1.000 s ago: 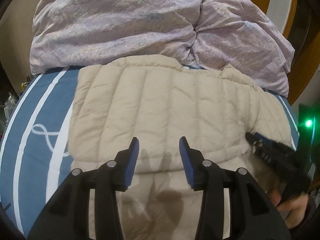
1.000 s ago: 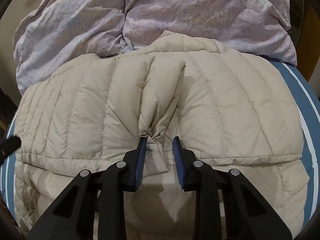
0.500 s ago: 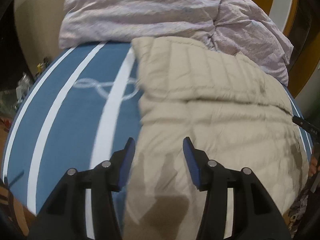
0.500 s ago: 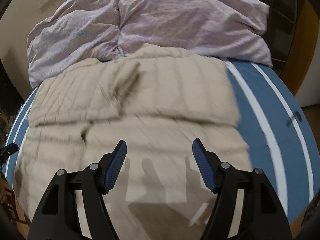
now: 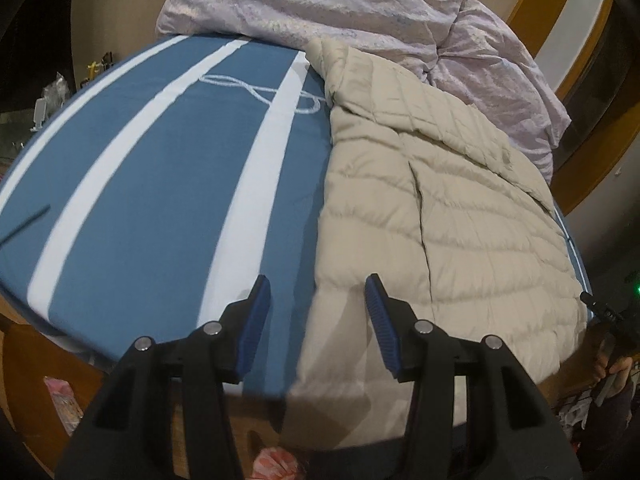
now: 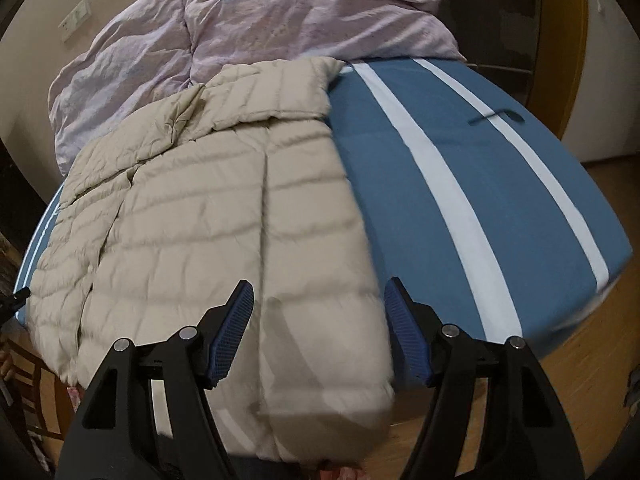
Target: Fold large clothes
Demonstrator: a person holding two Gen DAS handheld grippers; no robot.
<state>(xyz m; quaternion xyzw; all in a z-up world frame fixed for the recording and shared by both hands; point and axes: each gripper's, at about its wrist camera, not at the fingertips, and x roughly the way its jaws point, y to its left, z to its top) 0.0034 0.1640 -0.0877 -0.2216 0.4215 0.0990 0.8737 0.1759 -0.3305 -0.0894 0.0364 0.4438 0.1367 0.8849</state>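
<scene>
A beige quilted down jacket (image 5: 448, 216) lies flat on the bed (image 5: 168, 184), which wears a blue sheet with white stripes. The jacket's long axis runs from the foot of the bed up toward the crumpled lilac duvet (image 5: 360, 12). Its collar end points at the duvet and touches it, and its hem hangs a little over the foot edge. A folded-over part lies across the upper half near the duvet. The centre seam runs the same way as the sheet's stripes.

A white looping rope-like figure is drawn on the sheet beside the jacket's upper left edge. No brand, label or readable writing shows on the jacket.

The left gripper (image 5: 318, 320) hovers over the jacket's left edge near the hem, its blue pads spread apart with nothing pinched. The right gripper (image 6: 318, 328) hangs over the jacket's right edge near the hem, spread wider, its pads clear of the fabric.
</scene>
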